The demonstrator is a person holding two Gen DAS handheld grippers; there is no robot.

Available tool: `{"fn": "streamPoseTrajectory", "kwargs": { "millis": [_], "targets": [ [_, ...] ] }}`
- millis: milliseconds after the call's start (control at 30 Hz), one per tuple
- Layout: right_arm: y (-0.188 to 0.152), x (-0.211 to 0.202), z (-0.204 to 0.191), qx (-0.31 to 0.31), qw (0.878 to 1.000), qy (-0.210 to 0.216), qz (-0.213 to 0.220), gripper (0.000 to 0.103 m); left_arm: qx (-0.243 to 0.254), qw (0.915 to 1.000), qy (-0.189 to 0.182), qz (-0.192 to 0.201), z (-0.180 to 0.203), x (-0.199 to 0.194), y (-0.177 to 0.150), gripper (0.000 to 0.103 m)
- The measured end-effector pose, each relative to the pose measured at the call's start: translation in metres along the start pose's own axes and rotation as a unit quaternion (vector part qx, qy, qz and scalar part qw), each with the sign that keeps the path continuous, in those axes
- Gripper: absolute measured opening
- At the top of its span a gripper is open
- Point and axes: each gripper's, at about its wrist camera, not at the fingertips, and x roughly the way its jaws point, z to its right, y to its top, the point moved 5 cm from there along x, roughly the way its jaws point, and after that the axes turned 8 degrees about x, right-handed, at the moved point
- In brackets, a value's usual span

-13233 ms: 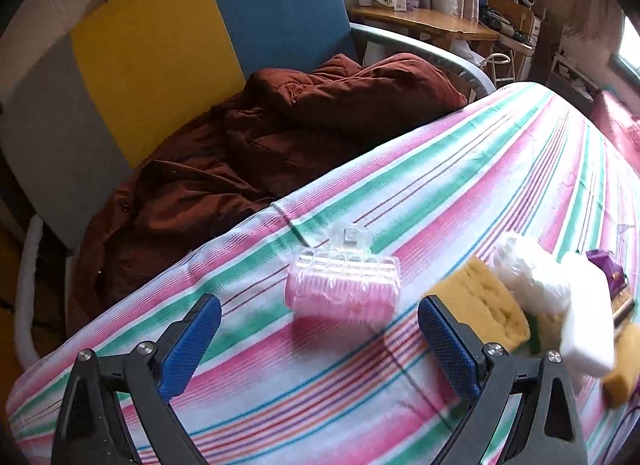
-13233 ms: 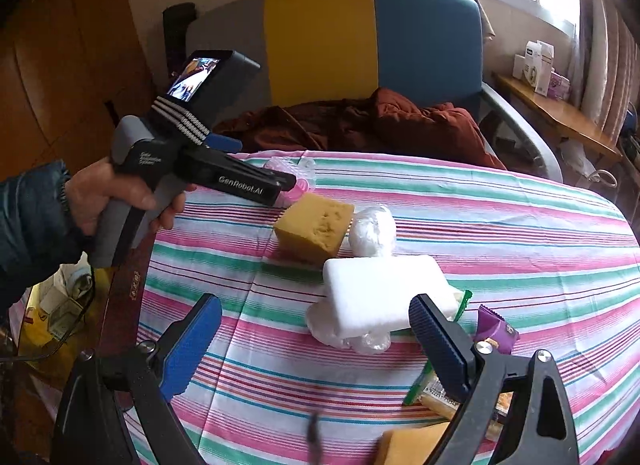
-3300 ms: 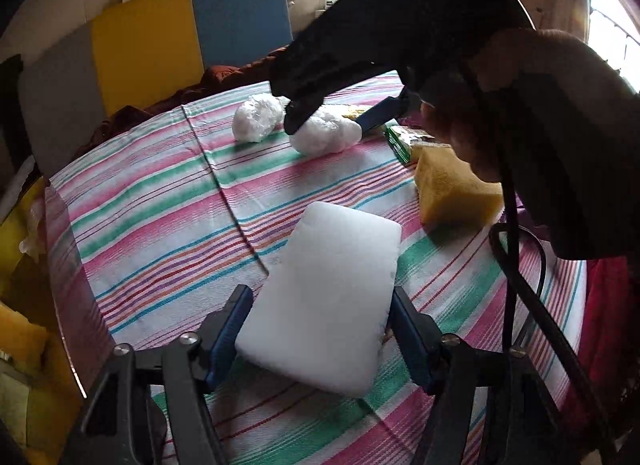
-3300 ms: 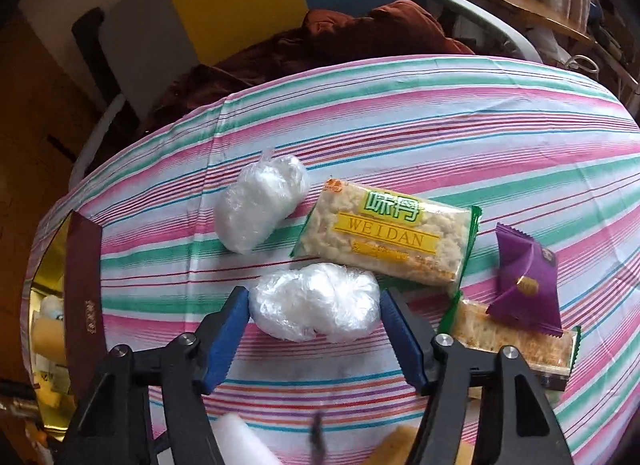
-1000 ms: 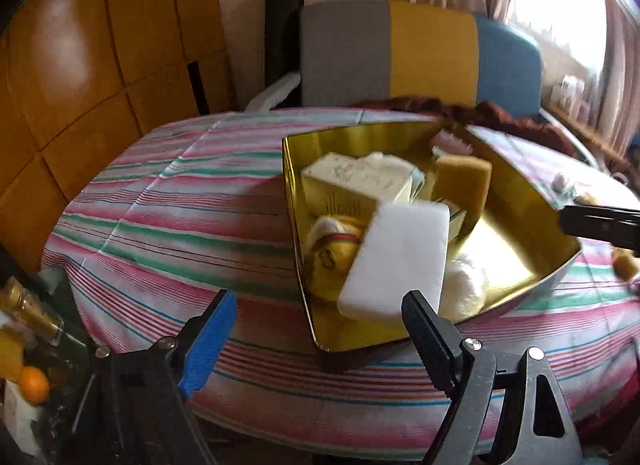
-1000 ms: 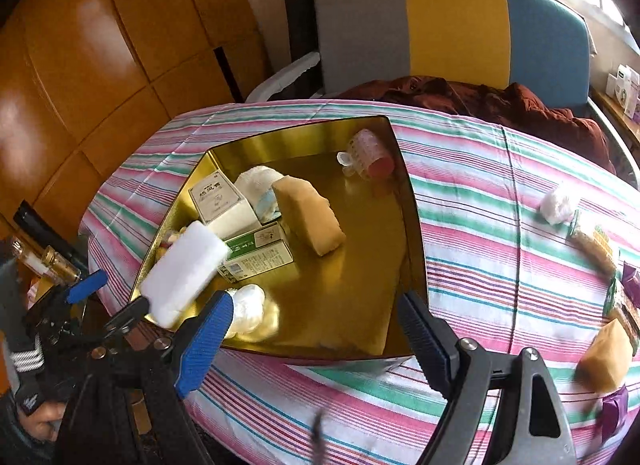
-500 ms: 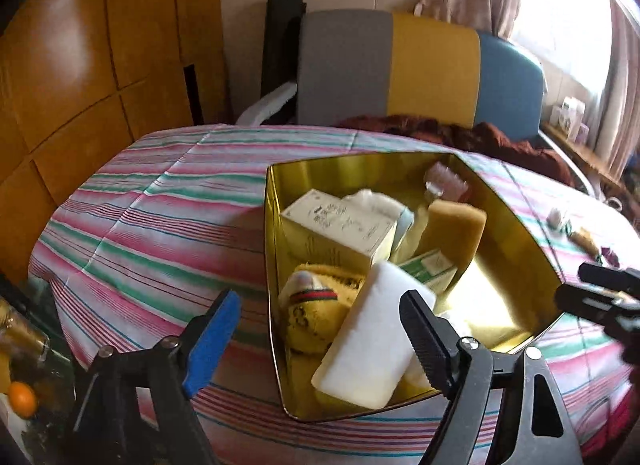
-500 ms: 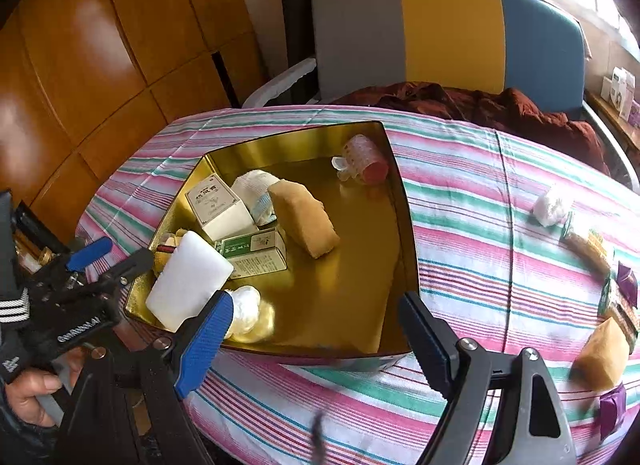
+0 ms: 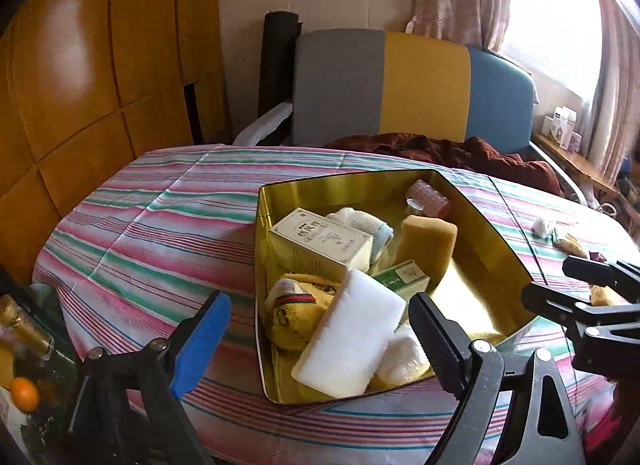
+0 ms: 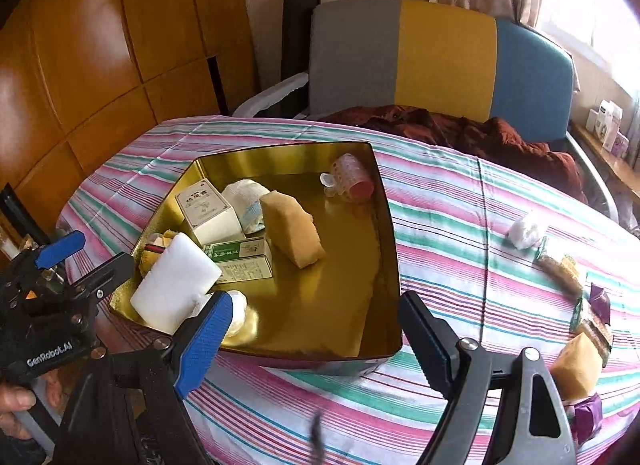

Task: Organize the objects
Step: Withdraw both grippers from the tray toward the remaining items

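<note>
On the striped tablecloth [image 10: 460, 225] the gold tray [image 10: 384, 233] is sitting, carrying a white foam block [image 9: 352, 341] propped at its near corner, a yellow sponge [image 10: 292, 229], a white carton [image 9: 320, 243] and a pink hair roller [image 10: 354, 177]. I am holding my left gripper [image 9: 316, 335] spread wide before the tray, grasping nothing. My right gripper [image 10: 316, 329] is likewise hanging parted and unloaded over the tray's near rim.

Partly hidden or unreadable items
White block [image 9: 352, 341] covers a wrapped bundle [image 9: 400, 357] (mostly hidden); box labels [image 10: 236, 253] unreadable; snacks [image 10: 560, 269] at right blurred.
</note>
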Motion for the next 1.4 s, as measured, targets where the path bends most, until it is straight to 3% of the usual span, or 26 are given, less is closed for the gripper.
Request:
{"fn": "streamPoseTrajectory", "kwargs": {
  "millis": [367,833,1167,1400],
  "targets": [
    [-0.001,-0.007,0.015,0.016,1.0,-0.009,0.008,0.086,0.022,0.9995,-0.02,0.006,0.021,-0.006,0.001,0.091],
    [-0.002,-0.018,0.061,0.055,0.997,-0.041,0.017,0.086,0.059,0.9971,-0.049,0.006,0.054,-0.005,0.006,0.091],
    [-0.005,-0.041,0.145,0.123,0.987,-0.096,0.027,0.086,0.095,0.9925,-0.076,0.01,0.085,-0.003,0.015,0.091],
    [-0.016,-0.069,0.228,0.211,0.965,-0.148,0.041,0.086,0.133,0.9862,-0.097,0.013,0.12,0.0,0.025,0.091]
  ]
}}
